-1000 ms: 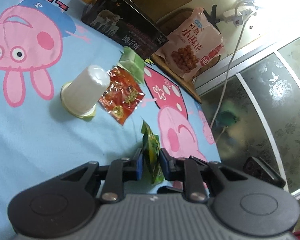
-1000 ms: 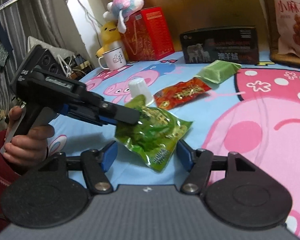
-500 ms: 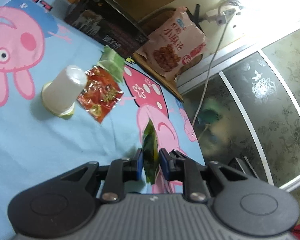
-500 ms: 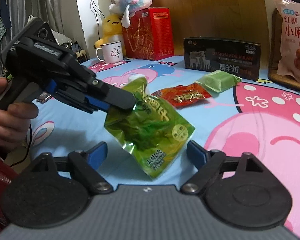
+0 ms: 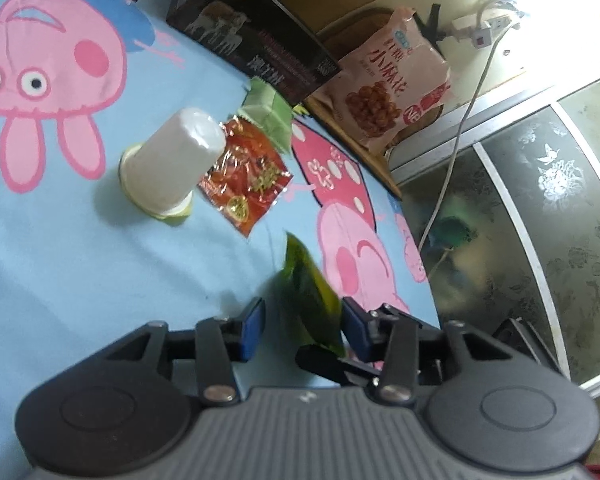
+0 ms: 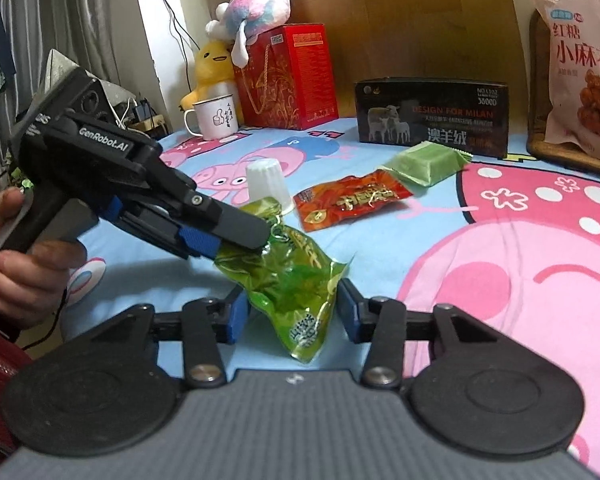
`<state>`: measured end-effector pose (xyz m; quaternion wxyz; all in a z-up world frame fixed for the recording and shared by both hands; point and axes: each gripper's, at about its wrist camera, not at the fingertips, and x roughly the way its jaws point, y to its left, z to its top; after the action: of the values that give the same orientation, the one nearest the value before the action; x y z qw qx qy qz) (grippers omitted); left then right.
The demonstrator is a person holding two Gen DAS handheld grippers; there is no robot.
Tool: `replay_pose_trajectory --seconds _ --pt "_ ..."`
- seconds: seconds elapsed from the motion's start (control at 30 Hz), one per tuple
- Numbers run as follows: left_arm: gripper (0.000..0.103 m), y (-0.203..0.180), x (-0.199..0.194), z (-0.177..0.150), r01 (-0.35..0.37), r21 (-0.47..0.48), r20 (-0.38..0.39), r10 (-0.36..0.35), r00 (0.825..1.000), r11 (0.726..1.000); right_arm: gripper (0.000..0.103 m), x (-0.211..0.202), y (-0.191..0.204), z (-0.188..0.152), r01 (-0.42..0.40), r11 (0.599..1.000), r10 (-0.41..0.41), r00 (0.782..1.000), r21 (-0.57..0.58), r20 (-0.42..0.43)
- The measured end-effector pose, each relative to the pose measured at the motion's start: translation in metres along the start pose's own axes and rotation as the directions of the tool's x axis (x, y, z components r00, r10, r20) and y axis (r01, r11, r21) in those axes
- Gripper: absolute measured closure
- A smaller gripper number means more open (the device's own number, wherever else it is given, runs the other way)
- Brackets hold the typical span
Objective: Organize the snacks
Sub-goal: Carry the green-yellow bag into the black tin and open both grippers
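The blue pig sheet (image 5: 60,280) is the biggest thing here, and all the snacks lie on it. I tell where things are from the white cup (image 5: 172,164), which stands upside down on the sheet.

Far behind the cup is a black box (image 6: 432,116) with sheep on it. Behind the cup and off to the right, a big pink snack bag (image 6: 580,68) leans up. Behind the cup to the left stands a red box (image 6: 288,76), with a white mug (image 6: 214,118) in front of it.

My left gripper (image 5: 304,324) is in front of the cup. It is open, with its blue pads wide apart. My right gripper (image 6: 290,316) is also in front of the cup, and it pinches the shiny green packet (image 6: 292,288) from both sides. The packet is up off the sheet, with its top between my left gripper's pads.

A red packet (image 5: 246,184) lies flat right beside the cup and touches it. A light green packet (image 5: 270,110) lies just behind the red one, between the cup and the black box.
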<state>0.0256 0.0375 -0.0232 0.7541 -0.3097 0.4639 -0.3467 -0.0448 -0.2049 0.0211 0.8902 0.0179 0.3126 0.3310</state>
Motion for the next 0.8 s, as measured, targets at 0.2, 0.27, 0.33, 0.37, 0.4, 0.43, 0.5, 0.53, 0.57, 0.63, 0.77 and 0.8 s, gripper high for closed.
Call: replay_pose_trajectory --seconds 0.2,0.27,0.33,0.37,0.4,0.43,0.5,0.53,0.57,0.63,0.77,0.8 --pt "0.08 -0.007 0.003 -0.001 0.014 0.033 -0.014 -0.014 1.0 0.999 0.064 -0.001 0.007 0.0 0.002 0.999 -0.002 1.0 -0.032 0.012" --pt "0.08 -0.009 -0.001 0.001 0.021 0.033 -0.006 -0.021 1.0 0.999 0.065 -0.002 0.008 0.001 0.004 0.999 -0.003 1.0 -0.042 0.025" --pt "0.08 -0.013 -0.005 0.004 0.034 0.039 0.005 -0.034 0.999 0.999 0.066 -0.004 0.01 0.003 0.005 0.998 -0.003 0.999 -0.055 0.051" --pt "0.08 -0.016 -0.007 0.005 0.039 0.049 0.01 -0.039 0.999 0.998 0.066 -0.006 0.01 0.005 0.005 0.998 -0.001 0.998 -0.062 0.066" --pt "0.08 -0.019 -0.01 0.007 0.04 0.062 0.015 -0.041 0.999 0.997 0.066 -0.008 0.011 0.008 0.005 0.998 0.001 0.997 -0.07 0.083" --pt "0.08 -0.023 -0.011 0.011 0.04 0.078 0.018 -0.042 0.999 0.996 0.066 -0.01 0.011 0.01 0.007 0.997 0.001 0.996 -0.078 0.094" --pt "0.08 -0.031 -0.012 0.019 0.039 0.107 0.019 -0.041 0.999 0.994 0.066 -0.011 0.01 0.017 0.015 0.995 -0.004 0.994 -0.096 0.113" --pt "0.08 -0.035 -0.011 0.026 0.038 0.121 0.018 -0.041 0.999 0.992 0.066 -0.012 0.009 0.021 0.023 0.994 -0.01 0.992 -0.104 0.123" --pt "0.08 -0.039 -0.011 0.032 0.036 0.132 0.019 -0.039 0.999 0.991 0.066 -0.011 0.007 0.025 0.031 0.993 -0.017 0.991 -0.11 0.133" --pt "0.08 -0.048 -0.009 0.047 0.027 0.16 0.028 -0.032 0.999 0.987 0.066 -0.01 0.002 0.034 0.05 0.992 -0.031 0.988 -0.119 0.154" --pt "0.08 -0.066 -0.003 0.087 -0.01 0.237 0.062 -0.005 0.998 0.971 0.066 0.001 -0.014 0.061 0.095 0.986 -0.065 0.974 -0.134 0.216" --pt "0.08 -0.07 -0.001 0.1 -0.019 0.253 0.073 0.001 0.997 0.967 0.066 0.006 -0.019 0.07 0.11 0.984 -0.075 0.97 -0.141 0.23"
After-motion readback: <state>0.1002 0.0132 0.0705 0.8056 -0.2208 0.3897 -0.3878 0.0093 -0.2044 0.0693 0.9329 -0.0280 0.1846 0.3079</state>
